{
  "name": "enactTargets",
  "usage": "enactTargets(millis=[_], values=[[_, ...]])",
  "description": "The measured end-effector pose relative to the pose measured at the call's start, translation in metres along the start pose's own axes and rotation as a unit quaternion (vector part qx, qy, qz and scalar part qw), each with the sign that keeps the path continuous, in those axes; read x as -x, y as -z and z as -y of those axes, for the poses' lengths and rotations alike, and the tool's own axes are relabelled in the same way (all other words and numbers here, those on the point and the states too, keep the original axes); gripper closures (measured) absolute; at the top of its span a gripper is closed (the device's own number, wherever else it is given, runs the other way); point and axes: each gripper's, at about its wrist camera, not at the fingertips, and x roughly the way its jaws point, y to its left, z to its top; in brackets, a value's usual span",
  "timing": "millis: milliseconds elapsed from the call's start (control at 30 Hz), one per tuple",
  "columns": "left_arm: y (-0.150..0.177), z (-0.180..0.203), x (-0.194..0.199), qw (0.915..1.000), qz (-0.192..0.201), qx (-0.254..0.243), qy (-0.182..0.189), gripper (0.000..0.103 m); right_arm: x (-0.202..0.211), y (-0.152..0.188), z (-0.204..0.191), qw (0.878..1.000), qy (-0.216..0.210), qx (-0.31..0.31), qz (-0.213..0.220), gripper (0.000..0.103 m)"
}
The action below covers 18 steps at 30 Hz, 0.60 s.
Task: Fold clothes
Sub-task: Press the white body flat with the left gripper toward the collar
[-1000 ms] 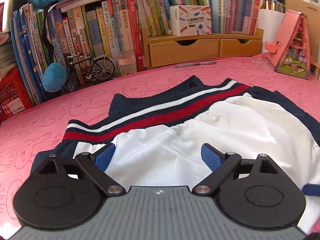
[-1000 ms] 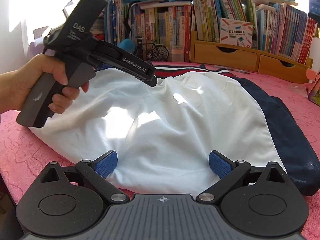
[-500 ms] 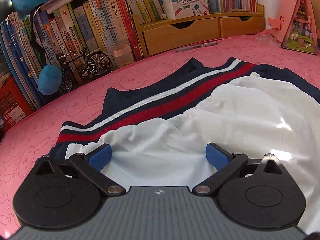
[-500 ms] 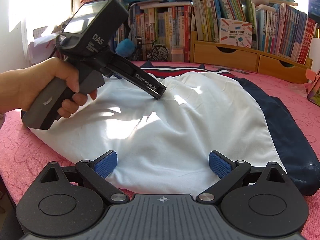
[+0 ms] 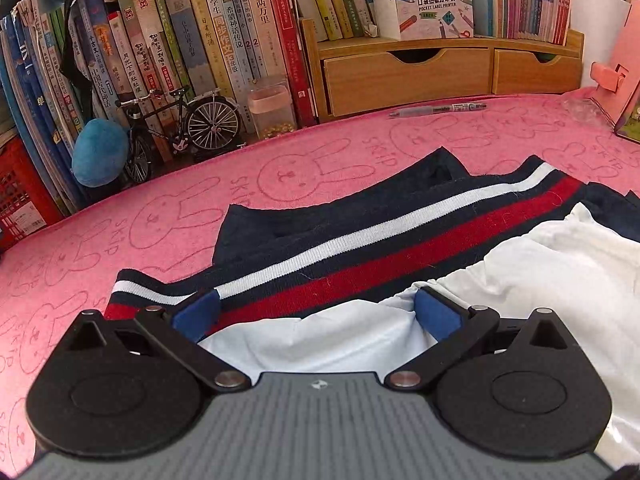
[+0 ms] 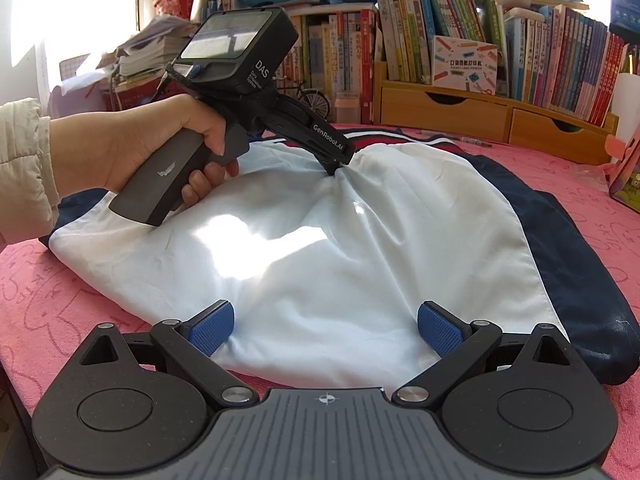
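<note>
A navy jacket with a white lining [image 6: 328,248] lies spread on the pink table, lining up. Its striped navy, white and red hem [image 5: 400,248] runs across the far side in the left wrist view. My left gripper [image 5: 316,312] is open and low over the seam where the white lining [image 5: 540,280] meets the hem. In the right wrist view the left gripper [image 6: 338,160] presses into the lining near the far edge, puckering the cloth. My right gripper [image 6: 324,326] is open over the near edge of the lining, empty.
The pink bunny-print table cover [image 5: 280,176] reaches back to a row of books [image 5: 200,48], a model bicycle [image 5: 180,124], a wooden drawer unit [image 5: 420,76] and a pen [image 5: 440,110]. A pink toy house [image 6: 624,172] stands at the right.
My left gripper has moved forward and down toward the striped hem and now presses into the lining. My right gripper has stayed where it was.
</note>
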Motion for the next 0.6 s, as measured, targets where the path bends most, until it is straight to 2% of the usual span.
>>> enactTargets(millis=[200, 300, 433, 600], values=[[0.006, 0.007, 0.026, 0.9994, 0.011, -0.008, -0.033, 0.003, 0.0, 0.0, -0.001, 1.0, -0.001, 0.0, -0.001, 0.003], [0.02, 0.001, 0.061, 0.999, 0.043, -0.005, -0.014, 0.003, 0.0, 0.0, -0.001, 1.0, 0.0, 0.0, -0.001, 0.002], [0.057, -0.019, 0.116, 0.996, 0.086, 0.024, -0.008, 0.002, 0.0, 0.0, -0.001, 1.0, 0.0, 0.0, -0.001, 0.002], [0.122, -0.03, 0.162, 0.9892, 0.12, 0.075, -0.037, 0.0, 0.0, 0.0, -0.001, 1.0, 0.005, -0.002, -0.001, 0.0]])
